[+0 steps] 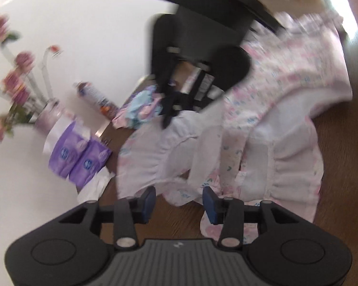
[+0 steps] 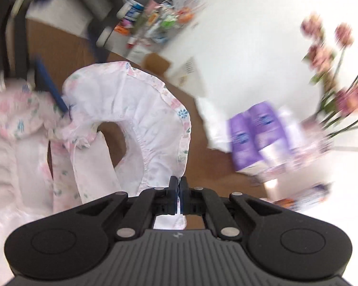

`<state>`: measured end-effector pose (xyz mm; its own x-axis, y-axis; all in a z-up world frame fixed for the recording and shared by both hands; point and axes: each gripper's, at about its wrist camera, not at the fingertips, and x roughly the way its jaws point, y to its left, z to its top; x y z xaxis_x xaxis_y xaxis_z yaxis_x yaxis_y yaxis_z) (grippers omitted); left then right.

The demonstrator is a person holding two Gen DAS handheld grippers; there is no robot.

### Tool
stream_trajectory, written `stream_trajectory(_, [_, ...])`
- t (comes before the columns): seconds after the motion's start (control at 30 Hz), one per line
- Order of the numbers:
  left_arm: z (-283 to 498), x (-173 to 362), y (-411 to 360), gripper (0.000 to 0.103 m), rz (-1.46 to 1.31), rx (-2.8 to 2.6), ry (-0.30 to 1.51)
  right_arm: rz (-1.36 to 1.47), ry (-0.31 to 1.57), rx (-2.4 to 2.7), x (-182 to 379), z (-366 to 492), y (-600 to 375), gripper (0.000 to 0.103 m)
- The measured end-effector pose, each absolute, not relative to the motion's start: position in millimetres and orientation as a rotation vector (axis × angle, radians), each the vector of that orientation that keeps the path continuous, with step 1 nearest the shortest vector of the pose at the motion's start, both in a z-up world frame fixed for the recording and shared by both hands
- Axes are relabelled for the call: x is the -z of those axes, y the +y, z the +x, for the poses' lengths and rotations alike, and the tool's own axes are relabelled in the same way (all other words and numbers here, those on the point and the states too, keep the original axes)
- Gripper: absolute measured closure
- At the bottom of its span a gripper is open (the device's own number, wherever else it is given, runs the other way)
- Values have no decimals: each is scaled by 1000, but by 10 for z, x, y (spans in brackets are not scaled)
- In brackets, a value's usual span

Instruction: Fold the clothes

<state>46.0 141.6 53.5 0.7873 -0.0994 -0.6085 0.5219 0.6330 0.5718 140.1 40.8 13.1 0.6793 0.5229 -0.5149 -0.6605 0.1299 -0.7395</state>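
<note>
— Left gripper [image 1: 179, 202]?
— Spread wide, clamping nothing; poised just above the near edge of the floral garment [image 1: 269, 109], blue pads [image 1: 148, 201] either side of a ruffled hem.
— Right gripper [image 2: 178, 196]?
— Pinched tight on a white hem of that garment [image 2: 140, 109]; cloth trailing out in a curved band.
— Garment's place?
— Spread rumpled across the brown table [image 1: 341, 143]; white lining up, pink and blue print at the borders.
— Anything nearby?
— Purple packs [image 2: 253, 133] and a vase of pink flowers [image 1: 14, 78] beside; blurred, detail unreadable.

garment [image 1: 269, 124] on table [image 1: 341, 166], packs [image 1: 78, 159] left
</note>
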Motion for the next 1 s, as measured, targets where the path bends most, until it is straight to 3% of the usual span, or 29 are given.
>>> stream_trajectory(0.07, [437,-696,1549,55,681,318,559,-1211,60,-813,-16,1283,399,102])
stream_trajectory(0.17, [514,-873,1727,32,487,228,545,-1258,-2,-790,91,1154,408,102])
stream_trajectory(0.37, [1034,-905,1960,31,173,196,652,-1293,-82,-777,146,1026,460,102])
stream_trajectory(0.43, [1184,-807,1937,38,171,179,707,-1300,-107,-763,159,1040,476,102])
stream_trajectory(0.47, [1255,-765,1913,61,188,187,734,-1301,-114,-754,163,1053,480,102])
stream_trajectory(0.5, [1326,-724,1888,97,205,194,762,-1301,-117,-744,165,1068,483,102])
stream_trajectory(0.53, [1351,-706,1844,103,230,175,765,-1292,-113,-734,164,1095,493,102])
stream_trajectory(0.63, [1399,-684,1716,102,294,77,738,-1227,-41,-700,133,1251,559,101])
stream_trajectory(0.7, [1495,-710,1692,102,273,3,726,-1151,53,-700,74,1357,583,95])
stream_trajectory(0.8, [1689,-674,1614,102,277,-134,744,-1025,168,-720,-75,1462,516,65])
stream_trajectory(1.0, [2049,-601,1651,88,56,-162,803,-846,264,-717,-347,1432,36,62])
